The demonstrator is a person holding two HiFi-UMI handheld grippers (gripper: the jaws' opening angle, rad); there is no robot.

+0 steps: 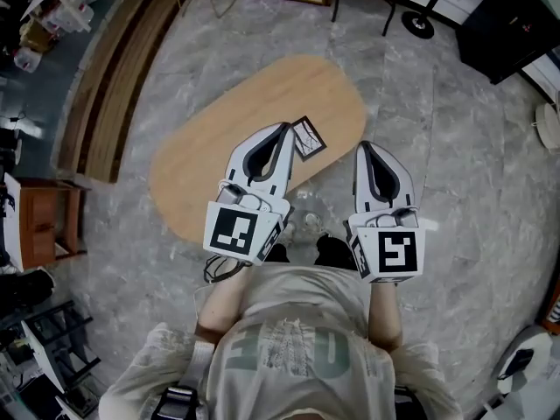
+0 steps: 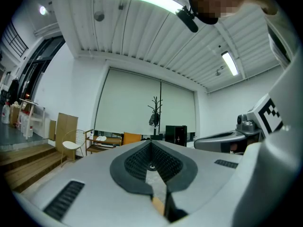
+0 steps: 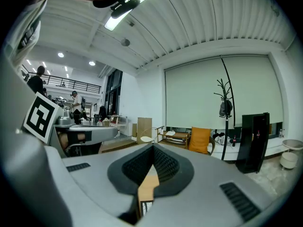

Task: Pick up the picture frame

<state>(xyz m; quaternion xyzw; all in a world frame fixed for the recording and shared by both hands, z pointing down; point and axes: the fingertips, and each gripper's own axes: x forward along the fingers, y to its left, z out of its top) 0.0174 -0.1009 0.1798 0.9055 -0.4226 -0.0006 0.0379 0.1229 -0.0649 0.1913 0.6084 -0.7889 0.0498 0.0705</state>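
Note:
A small black picture frame (image 1: 308,138) with a pale picture lies flat on the oval wooden table (image 1: 245,112), near its near right edge. My left gripper (image 1: 286,128) hovers over the table with its jaws shut and its tips right beside the frame's left side; whether it touches the frame I cannot tell. Its own view shows the left gripper (image 2: 151,143) with both jaws meeting and nothing between them. My right gripper (image 1: 364,145) is shut too, just off the table's right edge, right of the frame. Below the right gripper (image 3: 153,146), table wood and a corner of the frame (image 3: 145,207) show.
The marble floor surrounds the table. Wooden steps (image 1: 114,77) run along the left, with a small wooden cabinet (image 1: 44,221) below them. Chair legs and a shelf stand at the far side, and a black cabinet (image 1: 516,16) at the top right. A coat stand (image 3: 225,108) stands ahead.

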